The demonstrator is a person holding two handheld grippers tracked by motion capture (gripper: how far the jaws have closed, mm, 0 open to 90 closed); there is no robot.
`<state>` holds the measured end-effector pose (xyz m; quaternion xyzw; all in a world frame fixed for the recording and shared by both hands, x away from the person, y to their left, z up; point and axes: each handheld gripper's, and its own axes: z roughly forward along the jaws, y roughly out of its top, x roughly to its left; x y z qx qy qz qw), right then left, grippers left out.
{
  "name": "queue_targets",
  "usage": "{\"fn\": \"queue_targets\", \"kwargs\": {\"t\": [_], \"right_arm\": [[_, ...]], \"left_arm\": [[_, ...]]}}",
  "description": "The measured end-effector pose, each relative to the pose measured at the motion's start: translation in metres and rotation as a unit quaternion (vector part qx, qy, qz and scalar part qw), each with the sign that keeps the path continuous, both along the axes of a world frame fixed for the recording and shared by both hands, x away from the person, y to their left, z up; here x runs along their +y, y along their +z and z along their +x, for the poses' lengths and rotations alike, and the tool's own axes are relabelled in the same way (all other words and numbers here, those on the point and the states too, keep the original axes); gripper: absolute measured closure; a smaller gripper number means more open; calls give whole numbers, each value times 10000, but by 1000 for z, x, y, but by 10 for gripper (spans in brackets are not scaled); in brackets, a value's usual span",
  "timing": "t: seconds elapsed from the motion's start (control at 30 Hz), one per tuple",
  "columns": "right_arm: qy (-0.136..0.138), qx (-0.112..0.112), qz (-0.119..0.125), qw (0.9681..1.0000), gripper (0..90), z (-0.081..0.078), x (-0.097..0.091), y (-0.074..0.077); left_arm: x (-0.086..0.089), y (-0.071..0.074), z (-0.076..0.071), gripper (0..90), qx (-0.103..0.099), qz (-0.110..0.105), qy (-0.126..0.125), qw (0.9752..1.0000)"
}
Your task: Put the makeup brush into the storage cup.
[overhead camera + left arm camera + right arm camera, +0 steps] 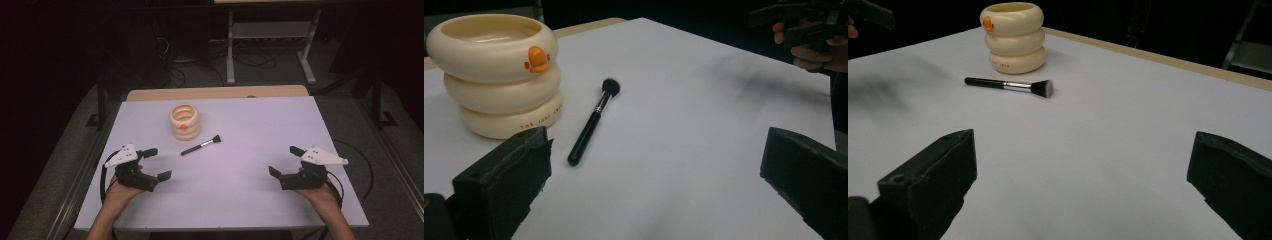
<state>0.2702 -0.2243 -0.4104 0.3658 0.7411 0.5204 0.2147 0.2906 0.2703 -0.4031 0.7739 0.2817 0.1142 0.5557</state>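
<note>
From above I see my left tongs [155,163] near the bench's left edge and my right tongs [283,161] toward its right, each with its jaws spread wide apart and gripping nothing. The bench [250,125] is covered in a pale white sheet, with a strip of light wood showing along its far edge. Between the two tongs and farther back lies a makeup brush [201,145] with a black handle, a silver ferrule and dark bristles; it rests flat on the sheet, bristle end pointing away toward the right, handle end toward my left tongs. Just behind it, near but not touching, stands a cream holder [184,121] shaped like three stacked rings, open at the top, with a small orange duck bill on the upper ring. In the left gripper view the holder [499,75] sits up close at the left, and the lowest ring carries small brown lettering that I read as "THE JUST", the rest curving out of reach. Nothing lies between either pair of tongs and the brush. Beyond the bench, on the dark floor, I make out grey table legs [230,50] and loose cables [250,61].
</note>
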Motion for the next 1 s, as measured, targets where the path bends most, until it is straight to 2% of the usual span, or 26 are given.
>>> {"fn": "queue_targets", "kwargs": {"t": [0.43, 0.67, 1.0], "right_arm": [[-31, 9, 46, 10000, 0, 0, -2, 0], [-11, -16, -47, 10000, 0, 0, -1, -1], [-58, -24, -12, 10000, 0, 0, -1, -1]], "left_arm": [[-8, 0, 6, 0, 9, 17, -28, 10000], [-14, 1, 11, 0, -14, 62, -130, 9999], [-25, 2, 20, 0, -6, 95, -250, 9996]]}}
